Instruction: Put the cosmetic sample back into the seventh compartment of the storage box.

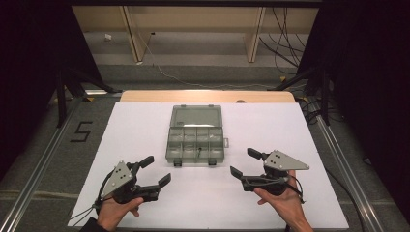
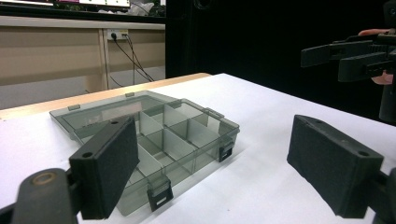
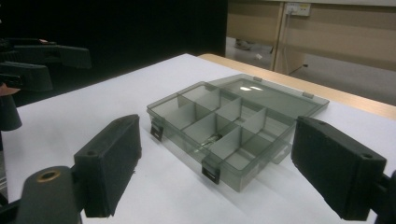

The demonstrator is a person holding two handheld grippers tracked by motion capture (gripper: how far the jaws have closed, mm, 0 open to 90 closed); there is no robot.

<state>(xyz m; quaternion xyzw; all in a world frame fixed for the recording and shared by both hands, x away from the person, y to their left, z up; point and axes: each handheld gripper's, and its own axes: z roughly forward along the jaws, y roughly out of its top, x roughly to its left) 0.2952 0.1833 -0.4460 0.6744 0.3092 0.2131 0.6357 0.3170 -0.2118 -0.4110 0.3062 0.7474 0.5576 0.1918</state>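
A clear grey compartment box (image 1: 196, 140) lies open at the middle of the white table, its lid folded flat toward the far side. The box (image 2: 159, 135) has several divided cells; a small dark item (image 3: 211, 139) lies in one near-row cell. My left gripper (image 1: 155, 171) rests low at the near left, held by a hand, jaws wide apart and empty. My right gripper (image 1: 245, 162) sits at the near right in the other hand, also open and empty. Both point toward the box (image 3: 229, 126) from a short distance. In the left gripper view the right gripper (image 2: 348, 56) appears at upper right.
The white sheet (image 1: 145, 121) covers the table, with a wooden edge (image 1: 208, 95) at the far side. Black tripod legs (image 1: 72, 82) and cables (image 1: 285, 48) stand on the floor beyond. A "5" mark (image 1: 80, 131) is on the floor at left.
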